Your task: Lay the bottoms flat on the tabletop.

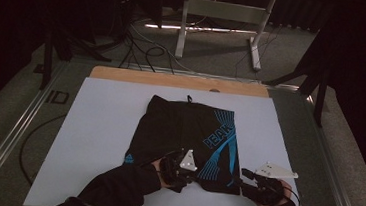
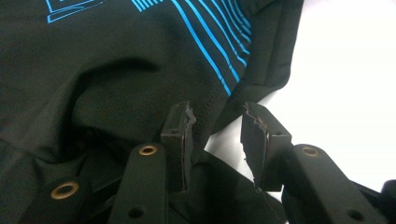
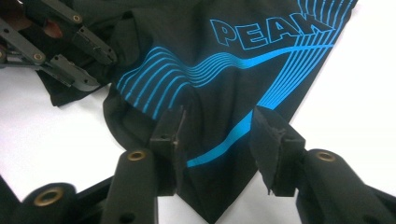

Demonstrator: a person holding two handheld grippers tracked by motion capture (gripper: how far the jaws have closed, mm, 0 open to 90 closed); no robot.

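Black shorts (image 1: pixel 188 133) with blue stripes and the word PEAK lie folded on the white board (image 1: pixel 104 121). My left gripper (image 1: pixel 195 176) rests at the shorts' near hem, pointing right. In the left gripper view its jaws (image 2: pixel 217 116) stand apart over a folded fabric edge (image 2: pixel 116 56), pads not pressing. My right gripper (image 1: pixel 241 180) is at the near right corner, pointing left. In the right gripper view its jaws (image 3: pixel 219 119) are open with the shorts' corner (image 3: pixel 210 60) lying between them, untouched. The left gripper (image 3: pixel 100 70) shows at that view's upper left.
The board lies on a wooden table (image 1: pixel 173 79) with metal rails along both sides. Bare white surface stretches left (image 1: pixel 80 164) and right (image 1: pixel 268 135) of the shorts. Behind the table, cables (image 1: pixel 140 49) and a metal stand (image 1: pixel 223 16) sit on the floor.
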